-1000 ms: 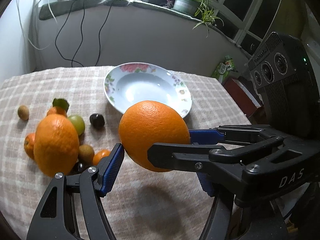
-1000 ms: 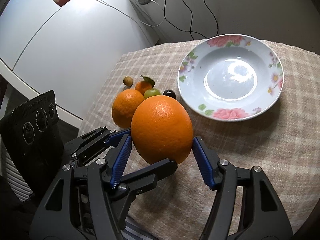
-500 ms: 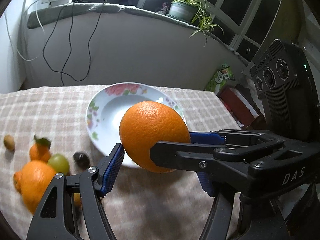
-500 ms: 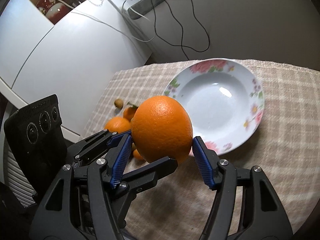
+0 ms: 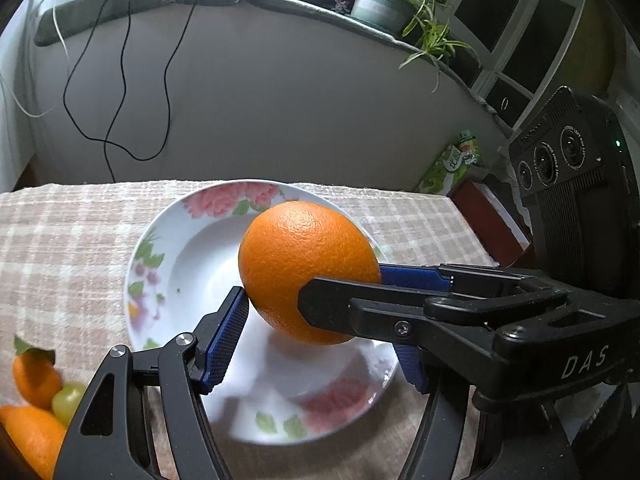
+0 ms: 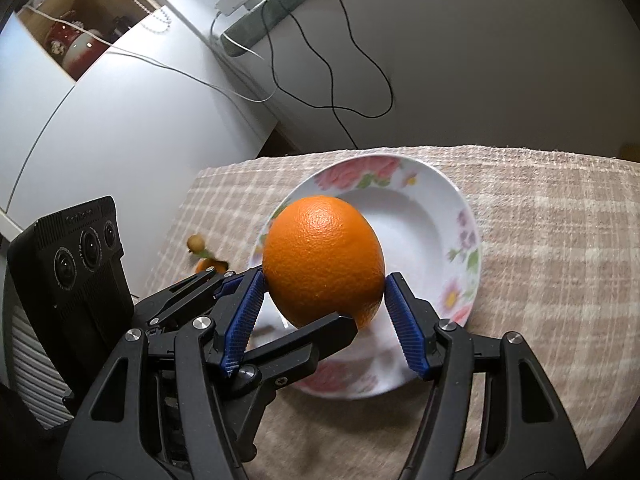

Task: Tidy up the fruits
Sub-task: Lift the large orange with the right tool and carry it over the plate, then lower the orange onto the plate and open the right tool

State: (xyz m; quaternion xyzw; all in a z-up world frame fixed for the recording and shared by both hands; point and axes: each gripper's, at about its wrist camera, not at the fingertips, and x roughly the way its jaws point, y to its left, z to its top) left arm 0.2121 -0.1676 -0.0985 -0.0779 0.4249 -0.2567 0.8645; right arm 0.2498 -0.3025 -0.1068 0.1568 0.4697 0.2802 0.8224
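Observation:
A large orange [image 5: 308, 272] is held between both grippers, above the white floral plate [image 5: 168, 264]. My left gripper [image 5: 320, 340] is shut on it, blue pads at its sides. My right gripper [image 6: 324, 320] is also shut on the same orange [image 6: 324, 264], over the near-left part of the plate [image 6: 448, 216]. The right gripper's black finger crosses in front of the orange in the left wrist view. The plate holds no fruit.
Loose fruit lies on the checked tablecloth left of the plate: a tangerine with a leaf [image 5: 32, 372], a green grape [image 5: 68, 400], another orange [image 5: 32, 436], a small brown fruit [image 6: 196, 242]. A grey wall with hanging cables stands behind.
Both grippers have carried the orange from beside the fruit pile to the right, to over the plate. The loose fruit has slid to the left edge of view.

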